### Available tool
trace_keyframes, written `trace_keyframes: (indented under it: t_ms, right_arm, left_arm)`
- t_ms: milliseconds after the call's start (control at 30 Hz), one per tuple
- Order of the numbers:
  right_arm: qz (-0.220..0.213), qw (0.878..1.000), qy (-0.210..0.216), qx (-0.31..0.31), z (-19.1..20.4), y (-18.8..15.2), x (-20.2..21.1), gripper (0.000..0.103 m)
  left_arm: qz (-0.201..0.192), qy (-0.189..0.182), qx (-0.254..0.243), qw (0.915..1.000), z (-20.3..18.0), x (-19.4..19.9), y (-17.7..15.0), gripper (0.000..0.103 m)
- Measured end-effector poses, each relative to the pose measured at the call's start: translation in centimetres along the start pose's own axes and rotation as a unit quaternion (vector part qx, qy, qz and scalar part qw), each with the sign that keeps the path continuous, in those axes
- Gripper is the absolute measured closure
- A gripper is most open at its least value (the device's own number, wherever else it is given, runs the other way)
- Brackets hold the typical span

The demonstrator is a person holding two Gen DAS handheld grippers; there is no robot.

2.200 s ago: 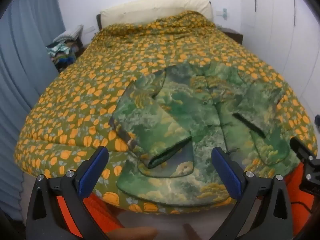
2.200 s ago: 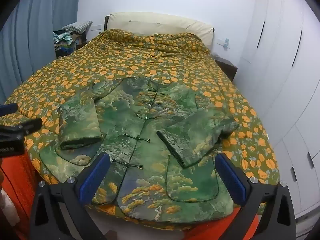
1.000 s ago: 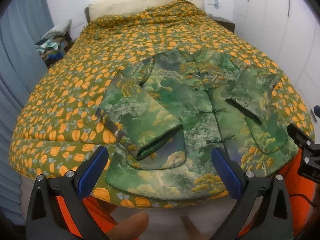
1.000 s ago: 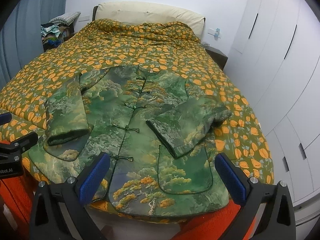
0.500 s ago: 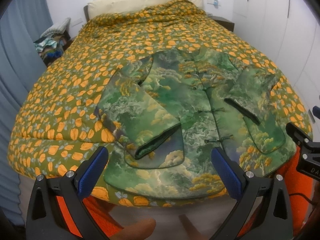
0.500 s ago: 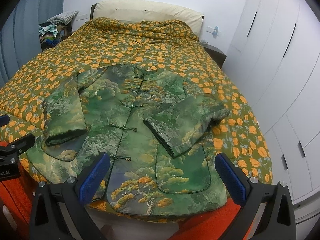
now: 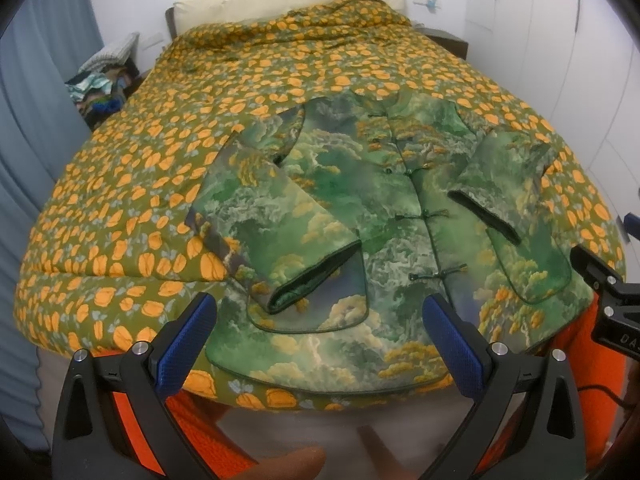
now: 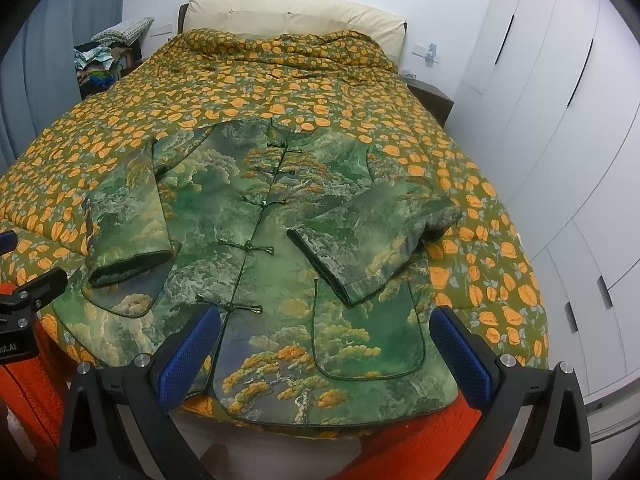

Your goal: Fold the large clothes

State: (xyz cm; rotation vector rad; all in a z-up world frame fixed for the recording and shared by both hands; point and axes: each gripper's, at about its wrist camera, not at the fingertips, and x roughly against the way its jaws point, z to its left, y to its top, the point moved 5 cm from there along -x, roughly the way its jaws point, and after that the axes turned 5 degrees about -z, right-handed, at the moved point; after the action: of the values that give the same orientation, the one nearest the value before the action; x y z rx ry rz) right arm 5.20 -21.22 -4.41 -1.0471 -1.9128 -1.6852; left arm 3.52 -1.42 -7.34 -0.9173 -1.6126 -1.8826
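Note:
A green landscape-print jacket (image 7: 384, 216) (image 8: 260, 240) with knot buttons lies face up at the foot of the bed, hem toward me. Its left sleeve (image 7: 276, 236) (image 8: 124, 224) and right sleeve (image 7: 500, 184) (image 8: 376, 236) are folded in across the front. My left gripper (image 7: 318, 328) hovers open above the hem, near the left sleeve cuff, holding nothing. My right gripper (image 8: 326, 340) hangs open over the hem below the right sleeve, also with nothing between its fingers. Each gripper shows at the edge of the other's view.
The bed carries an olive quilt with orange flowers (image 7: 160, 168) (image 8: 320, 76) and a cream headboard pillow (image 8: 288, 16). White wardrobe doors (image 8: 560, 120) line the right side. A grey curtain (image 7: 28, 120) and a cluttered nightstand (image 7: 104, 88) stand on the left. Orange cloth (image 8: 400, 440) hangs below the bed's foot.
Both grippers have drifted slightly nearer and higher over the jacket's hem; the jacket has not moved and both stay open.

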Motion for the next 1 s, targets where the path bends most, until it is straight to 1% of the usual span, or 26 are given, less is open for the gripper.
trace_keyframes:
  t_ms: [267,600,767,1000]
  right_arm:
    - [-0.001,1.000,0.011,0.002,0.7,-0.2,-0.1,0.000]
    - [-0.012,0.999,0.029,0.013,1.2,-0.4,0.2,0.000]
    - [-0.019,0.999,0.048,0.018,1.6,-0.4,0.4,0.000]
    - [-0.024,0.997,0.061,0.031,2.4,-0.6,0.5,0.000]
  left_arm:
    - [0.000,0.002,0.000,1.0000,0.2,-0.1,-0.2,0.000]
    - [0.001,0.000,-0.008,1.0000,0.4,-0.1,-0.3,0.000]
    - [-0.001,0.002,-0.013,0.9999,0.0,0.0,-0.3,0.000]
    - [-0.001,0.002,-0.014,0.9999,-0.3,0.0,-0.2,0.000]
